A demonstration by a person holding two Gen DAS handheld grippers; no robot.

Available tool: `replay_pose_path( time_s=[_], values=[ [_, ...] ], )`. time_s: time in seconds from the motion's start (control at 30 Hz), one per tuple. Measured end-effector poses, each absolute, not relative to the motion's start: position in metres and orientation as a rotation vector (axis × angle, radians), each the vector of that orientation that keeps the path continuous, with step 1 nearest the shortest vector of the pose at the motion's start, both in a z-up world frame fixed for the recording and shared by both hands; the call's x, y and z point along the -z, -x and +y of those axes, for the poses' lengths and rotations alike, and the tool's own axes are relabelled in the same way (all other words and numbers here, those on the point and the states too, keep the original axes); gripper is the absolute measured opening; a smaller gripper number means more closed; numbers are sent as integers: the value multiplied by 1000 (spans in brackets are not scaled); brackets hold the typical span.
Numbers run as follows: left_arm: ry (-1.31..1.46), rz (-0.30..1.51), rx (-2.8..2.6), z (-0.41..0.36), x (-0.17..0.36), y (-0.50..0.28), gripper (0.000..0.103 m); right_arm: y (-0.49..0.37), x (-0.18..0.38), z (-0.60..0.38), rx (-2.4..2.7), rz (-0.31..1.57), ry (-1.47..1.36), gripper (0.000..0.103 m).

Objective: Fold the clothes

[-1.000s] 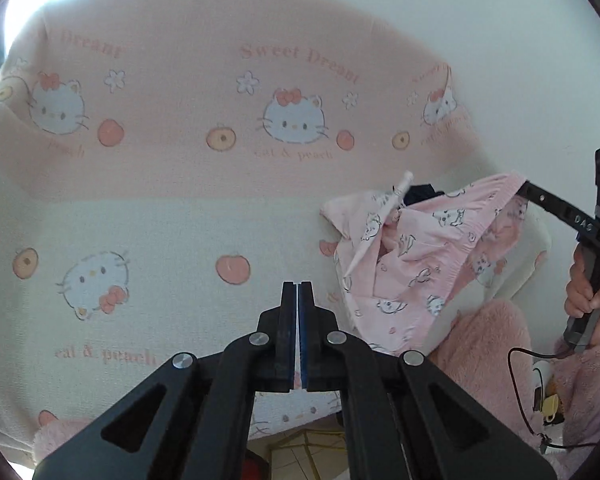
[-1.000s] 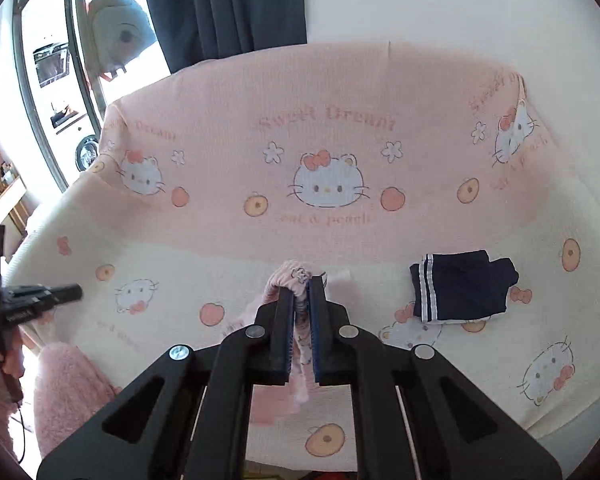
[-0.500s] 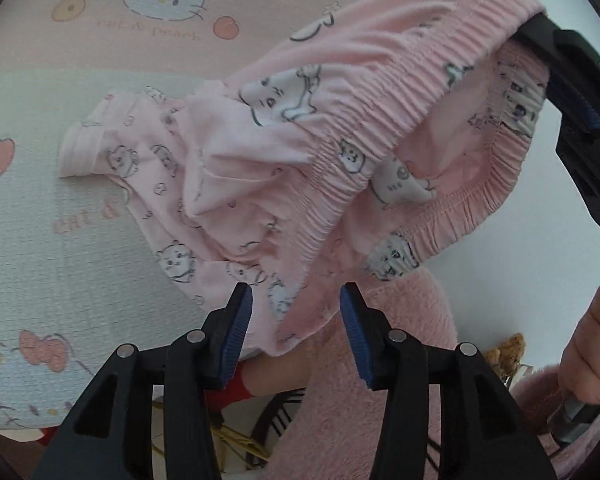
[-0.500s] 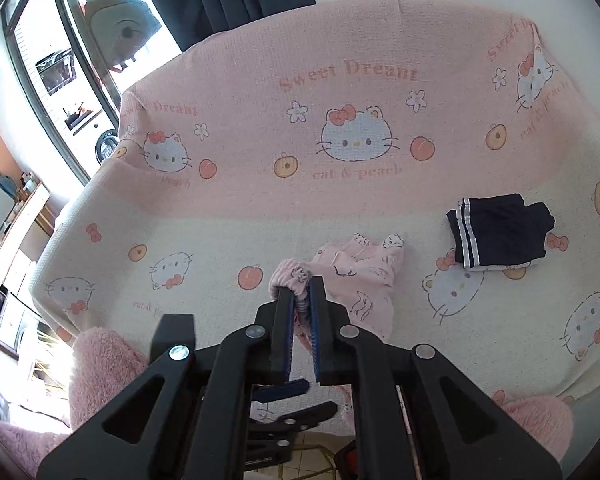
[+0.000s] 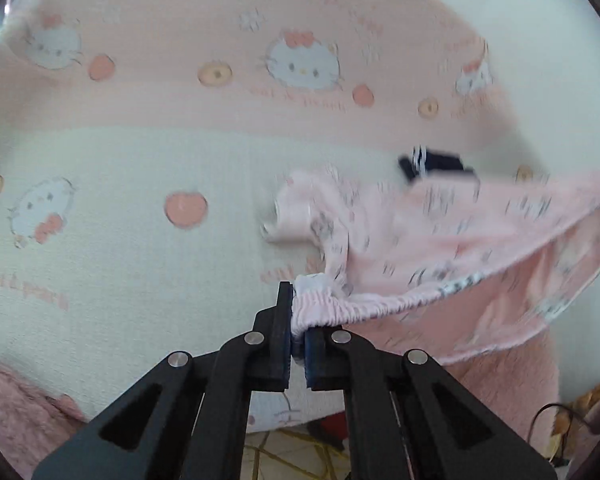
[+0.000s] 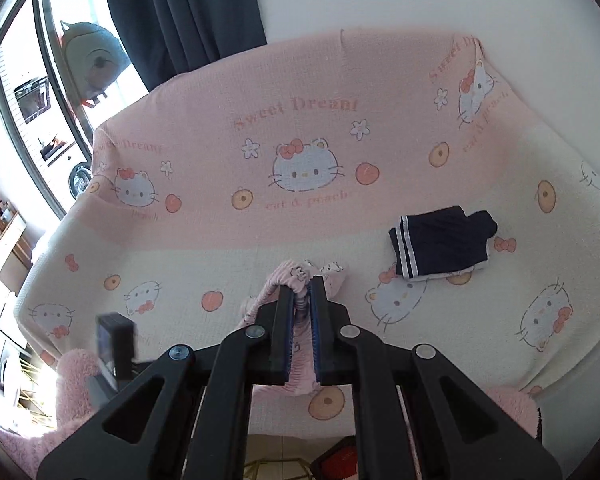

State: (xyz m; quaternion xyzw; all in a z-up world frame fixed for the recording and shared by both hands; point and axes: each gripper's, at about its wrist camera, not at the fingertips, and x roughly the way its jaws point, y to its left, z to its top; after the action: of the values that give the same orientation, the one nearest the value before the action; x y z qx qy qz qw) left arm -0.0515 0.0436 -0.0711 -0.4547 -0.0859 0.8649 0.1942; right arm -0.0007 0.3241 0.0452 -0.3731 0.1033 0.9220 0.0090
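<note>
**Both tools clamped on pink shorts' waistband, garment held over sofa**

Task thing: pink cotton pyjama shorts with small cat print and gathered elastic waistband [image 5: 440,240]. Held up above the sofa seat, spread between the two tools; one leg end trails down toward the cream-and-pink cat-print sofa cover [image 5: 120,240], whether it touches is unclear. Left view is motion-blurred, so fine detail is lost.

Handling, as a judgement: light, soft, limp fabric; sags and swings freely, no stiffness, not fragile. The elastic waistband is the thickest, grippiest part and bunches when pinched. Best hold is the two ends of the waistband, so the legs hang straight and the piece can be laid flat on the seat. Thin leg cloth would likely slip or crumple.

Left tool [image 5: 298,334]: jaws nearly together, clamped on the bunched waistband end; cloth runs off to the right from it. Right tool [image 6: 301,308]: jaws close together, only a narrow gap, pinching a gathered fold of the same shorts' waistband, with cloth hanging between and below the fingers.

Also there: dark navy folded shorts with white side stripes [image 6: 442,242] lying flat on the seat to the right, well apart from the pink pair. Fluffy pink sleeve [image 6: 76,376] at lower left of the right view. Dark curtain [image 6: 180,12] behind the sofa.

Stage: pink shorts not folded now; held aloft.
</note>
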Motion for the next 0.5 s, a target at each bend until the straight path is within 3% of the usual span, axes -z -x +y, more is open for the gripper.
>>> replay_pose_path(
  time_s=[0.1,0.23,0.37,0.5],
  values=[
    [1015,-215,-2532,4,-11,46,5,2,-46,327,-2871,315,1171,7],
    [673,-105,-2623,-32,-119,33,5,-5,-92,318,-3003,333,989,7],
    [544,-11,-2654,-46,-181,18,5,-25,-150,298,-3141,255,741,7],
    [556,-1,-2662,-46,-181,36,5,-18,-162,285,-3161,134,717,7]
  ],
)
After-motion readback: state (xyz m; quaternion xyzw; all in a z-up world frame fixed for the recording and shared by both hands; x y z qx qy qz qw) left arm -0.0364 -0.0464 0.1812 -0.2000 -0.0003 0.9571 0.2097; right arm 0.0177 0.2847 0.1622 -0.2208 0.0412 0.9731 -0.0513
